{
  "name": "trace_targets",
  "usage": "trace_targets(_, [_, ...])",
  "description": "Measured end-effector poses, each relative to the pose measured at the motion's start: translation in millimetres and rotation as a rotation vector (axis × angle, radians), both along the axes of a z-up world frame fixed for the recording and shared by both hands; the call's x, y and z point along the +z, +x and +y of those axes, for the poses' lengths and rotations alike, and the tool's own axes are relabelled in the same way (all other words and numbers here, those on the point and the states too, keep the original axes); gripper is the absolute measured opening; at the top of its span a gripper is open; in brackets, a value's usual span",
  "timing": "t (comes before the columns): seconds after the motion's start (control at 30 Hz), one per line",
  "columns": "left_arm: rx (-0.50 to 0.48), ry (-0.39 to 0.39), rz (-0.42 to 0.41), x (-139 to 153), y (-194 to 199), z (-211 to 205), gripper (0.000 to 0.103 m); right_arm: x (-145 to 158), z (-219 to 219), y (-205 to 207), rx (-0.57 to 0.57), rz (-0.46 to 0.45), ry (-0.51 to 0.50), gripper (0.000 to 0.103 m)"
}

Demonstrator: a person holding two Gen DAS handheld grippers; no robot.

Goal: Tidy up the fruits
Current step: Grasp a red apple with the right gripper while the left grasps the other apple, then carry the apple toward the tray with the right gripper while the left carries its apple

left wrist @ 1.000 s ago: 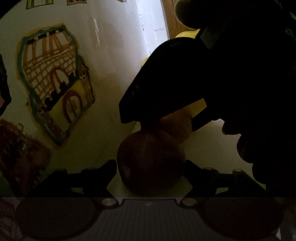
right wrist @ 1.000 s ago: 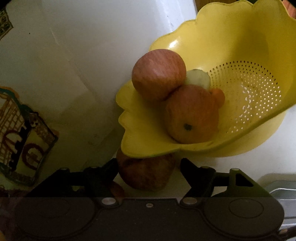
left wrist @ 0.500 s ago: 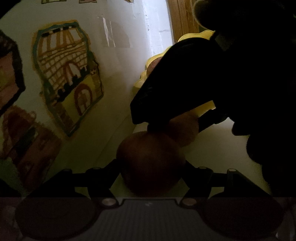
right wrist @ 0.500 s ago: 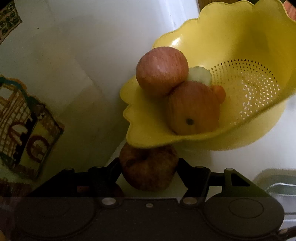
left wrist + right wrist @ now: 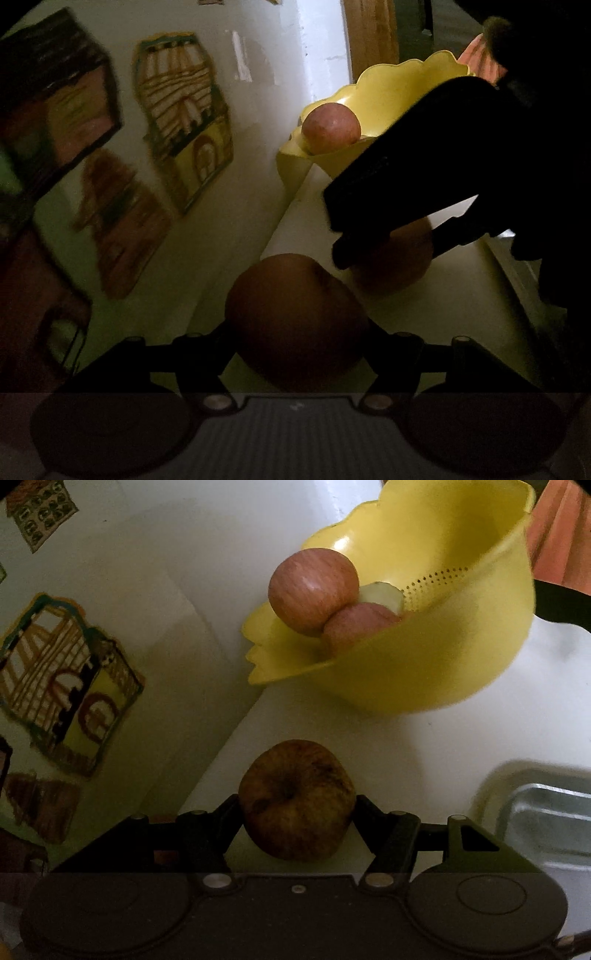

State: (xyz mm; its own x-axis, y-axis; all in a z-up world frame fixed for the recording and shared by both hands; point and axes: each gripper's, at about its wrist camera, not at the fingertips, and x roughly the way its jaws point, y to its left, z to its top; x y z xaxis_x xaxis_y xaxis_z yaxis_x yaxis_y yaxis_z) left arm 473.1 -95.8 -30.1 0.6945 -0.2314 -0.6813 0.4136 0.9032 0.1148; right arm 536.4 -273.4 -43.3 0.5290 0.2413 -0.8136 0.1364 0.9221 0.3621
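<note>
- The right gripper [image 5: 297,805] has its jaws clenched on a dull, brownish apple [image 5: 297,799], stem dimple facing the camera, held just over the white tabletop [image 5: 424,746] and in front of the yellow colander [image 5: 424,672].
- The left gripper [image 5: 297,325] likewise grips a second apple [image 5: 295,317], jaws pressed to both flanks, nearer the camera than the colander [image 5: 369,99] and close to the wall with the drawings [image 5: 184,122].
- The colander already holds a pink apple [image 5: 313,590] at its rim, another apple [image 5: 360,626] beside it and a pale slice [image 5: 382,594] behind.
- Judgement: each apple is firm, rounded, moderately heavy and smooth-skinned, so it could roll or slip; gripping across the widest middle suits it.
- The brownish one looks wrinkled, probably softer, so it should bruise under hard squeezing.
- The colander looks light and tilted; dropped fruit could tip it.
</note>
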Motion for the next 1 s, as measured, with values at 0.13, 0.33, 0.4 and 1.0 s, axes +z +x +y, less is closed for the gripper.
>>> trace_targets(0.13, [0.006, -0.012, 0.006, 0, -13, 12, 0.072, 6, -4, -13, 0.0, -0.004, 0.002, 0.066])
trace_targets(0.33, [0.013, -0.019, 0.013, 1, -20, 22, 0.072, 12, -8, -28, -0.012, -0.012, 0.011, 0.066])
trace_targets(0.4, [0.018, -0.023, 0.018, 1, -31, 25, 0.072, 18, -5, -36, -0.011, -0.023, 0.01, 0.066])
trace_targets(1.0, [0.034, -0.044, 0.005, 7, -56, -2, 0.069, 43, -27, -91, -0.026, -0.125, 0.008, 0.066])
